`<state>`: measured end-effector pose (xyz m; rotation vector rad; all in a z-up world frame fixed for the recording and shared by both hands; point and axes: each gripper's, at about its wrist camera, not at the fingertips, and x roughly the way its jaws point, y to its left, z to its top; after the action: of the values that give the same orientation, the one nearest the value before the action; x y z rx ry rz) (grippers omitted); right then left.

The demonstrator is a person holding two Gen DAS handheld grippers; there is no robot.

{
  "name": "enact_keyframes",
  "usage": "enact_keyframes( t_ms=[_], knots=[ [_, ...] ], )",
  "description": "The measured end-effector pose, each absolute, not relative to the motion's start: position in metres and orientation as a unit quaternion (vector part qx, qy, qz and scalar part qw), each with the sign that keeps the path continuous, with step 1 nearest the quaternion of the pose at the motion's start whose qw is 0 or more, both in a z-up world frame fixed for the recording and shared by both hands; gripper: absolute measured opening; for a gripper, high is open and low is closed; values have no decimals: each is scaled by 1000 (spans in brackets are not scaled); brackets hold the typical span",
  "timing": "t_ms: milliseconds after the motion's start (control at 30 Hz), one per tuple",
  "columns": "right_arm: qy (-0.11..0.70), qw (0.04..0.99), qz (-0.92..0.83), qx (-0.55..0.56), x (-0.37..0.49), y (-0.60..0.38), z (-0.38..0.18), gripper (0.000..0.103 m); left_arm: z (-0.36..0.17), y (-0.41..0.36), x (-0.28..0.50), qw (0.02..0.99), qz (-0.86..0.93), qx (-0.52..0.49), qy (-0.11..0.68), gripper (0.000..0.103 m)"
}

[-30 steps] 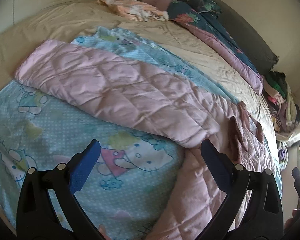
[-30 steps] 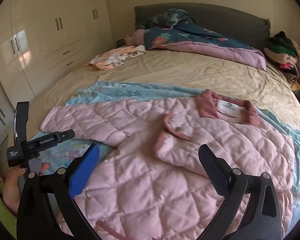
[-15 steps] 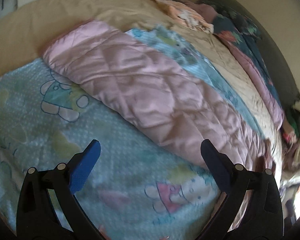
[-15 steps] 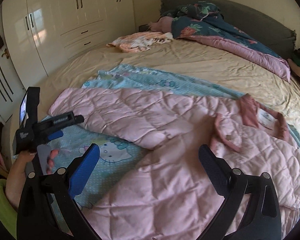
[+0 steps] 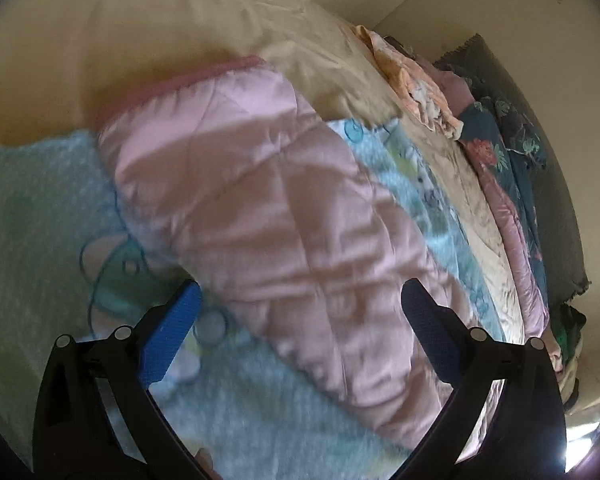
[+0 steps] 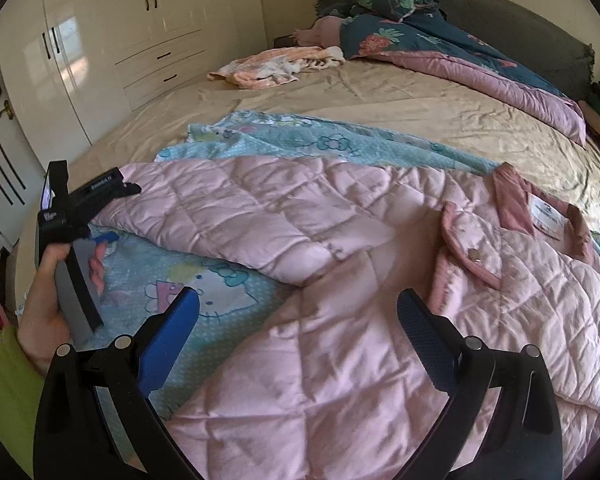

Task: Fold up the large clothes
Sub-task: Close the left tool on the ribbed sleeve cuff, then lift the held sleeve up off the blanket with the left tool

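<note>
Lying flat across the bed (image 6: 380,112), the pink quilted jacket (image 6: 380,320) has one sleeve (image 5: 268,208) stretched toward 9 o'clock. The sleeve fold is judged to be in hand. The left gripper (image 5: 300,320) is held spread at the cuff end; a pinch there is required. The right gripper (image 6: 298,320) hovers spread, empty, over the jacket body.

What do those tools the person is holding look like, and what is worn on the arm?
Each tool has black plastic arms with round silver pivot pins and two blue textured fingers. The left tool, seen from the right wrist, is a black body with small white lettering. The hand emerges from a lime-green sleeve.
</note>
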<state>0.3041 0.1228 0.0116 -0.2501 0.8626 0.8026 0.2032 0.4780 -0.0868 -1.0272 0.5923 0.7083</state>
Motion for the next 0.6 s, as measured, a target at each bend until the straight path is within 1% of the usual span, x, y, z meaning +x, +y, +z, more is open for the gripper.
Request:
enact_keyframes(
  t_ms=[33, 67, 100, 167, 200, 233, 267, 367, 467, 600],
  knots=[
    [406, 825, 376, -117, 305, 120, 12, 99, -87, 481, 204, 771, 331, -471, 273, 92],
    [406, 827, 373, -113, 307, 115, 13, 99, -86, 484, 204, 770, 341, -466, 273, 81],
    [407, 828, 371, -107, 310, 111, 15, 99, -87, 488, 203, 764, 353, -464, 277, 75],
    [410, 830, 366, -92, 315, 104, 19, 99, -88, 494, 198, 760, 363, -465, 272, 48],
    [409, 832, 365, -87, 316, 101, 21, 99, -88, 496, 196, 762, 361, -464, 271, 43],
    [406, 834, 364, -87, 316, 98, 23, 99, -87, 496, 194, 766, 356, -464, 268, 32],
    [403, 835, 363, -88, 315, 97, 25, 99, -84, 497, 193, 770, 351, -463, 263, 27],
    [400, 838, 361, -82, 312, 90, 31, 99, -57, 487, 192, 798, 347, -426, 251, 17],
    [395, 838, 369, -68, 305, 79, 40, 99, -30, 474, 194, 818, 345, -392, 240, 14],
    [382, 846, 365, -74, 295, 63, 51, 99, -4, 454, 192, 833, 334, -381, 223, 12]
  ],
)
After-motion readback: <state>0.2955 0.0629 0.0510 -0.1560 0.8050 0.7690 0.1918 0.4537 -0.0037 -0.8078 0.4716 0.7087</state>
